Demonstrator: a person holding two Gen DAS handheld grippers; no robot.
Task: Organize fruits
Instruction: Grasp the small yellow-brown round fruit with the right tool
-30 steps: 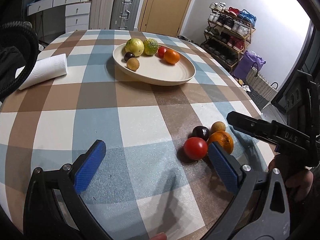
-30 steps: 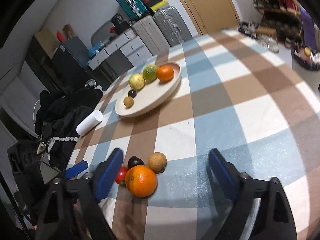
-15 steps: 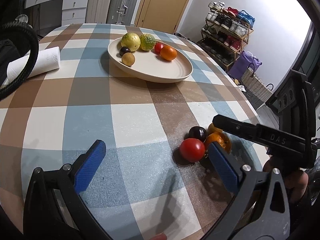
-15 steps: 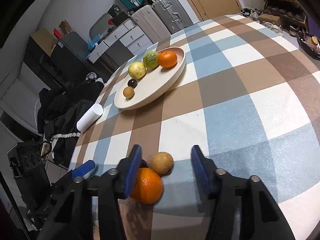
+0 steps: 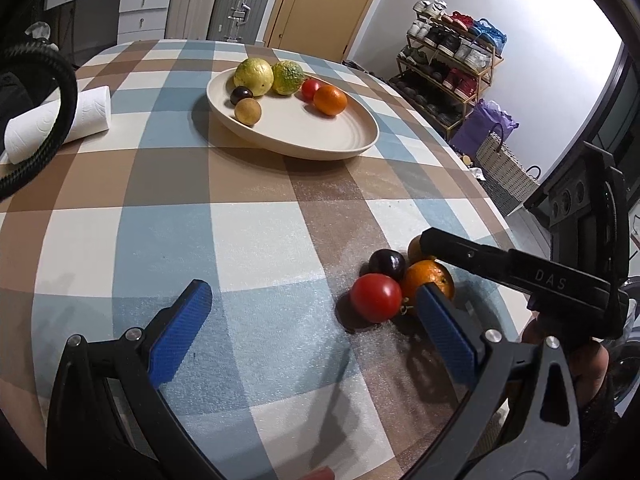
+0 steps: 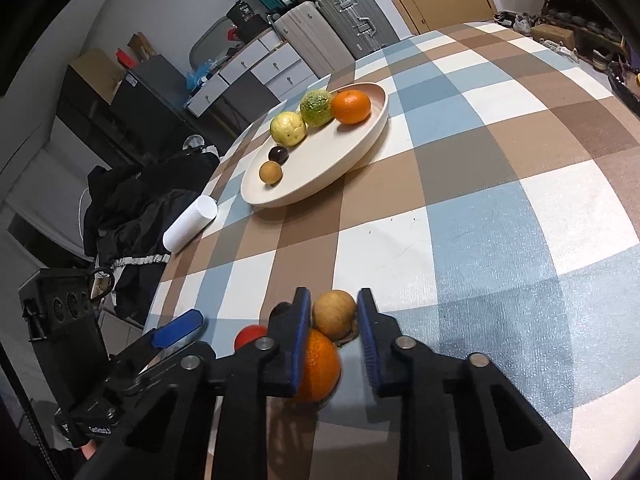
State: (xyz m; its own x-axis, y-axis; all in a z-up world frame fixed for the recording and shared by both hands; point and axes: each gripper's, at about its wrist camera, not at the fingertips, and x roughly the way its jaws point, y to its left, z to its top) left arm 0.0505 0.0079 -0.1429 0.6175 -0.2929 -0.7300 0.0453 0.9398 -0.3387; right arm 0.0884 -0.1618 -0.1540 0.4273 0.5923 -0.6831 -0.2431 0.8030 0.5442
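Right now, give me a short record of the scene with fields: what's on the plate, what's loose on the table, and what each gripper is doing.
plate: cream oval plate holding six fruits
loose fruit: red tomato, dark plum, orange, small tan round fruit
right gripper: fingers shut on the small tan round fruit
left gripper: open, empty
table: checked cloth

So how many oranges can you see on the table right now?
2. One orange sits on the plate beside a small red fruit. The other orange lies on the tablecloth in the near cluster, beside the tomato. None looks hidden.

Right claw (image 6: 334, 320) clamped shut, left claw (image 5: 312, 312) spread wide, both tilted downward.
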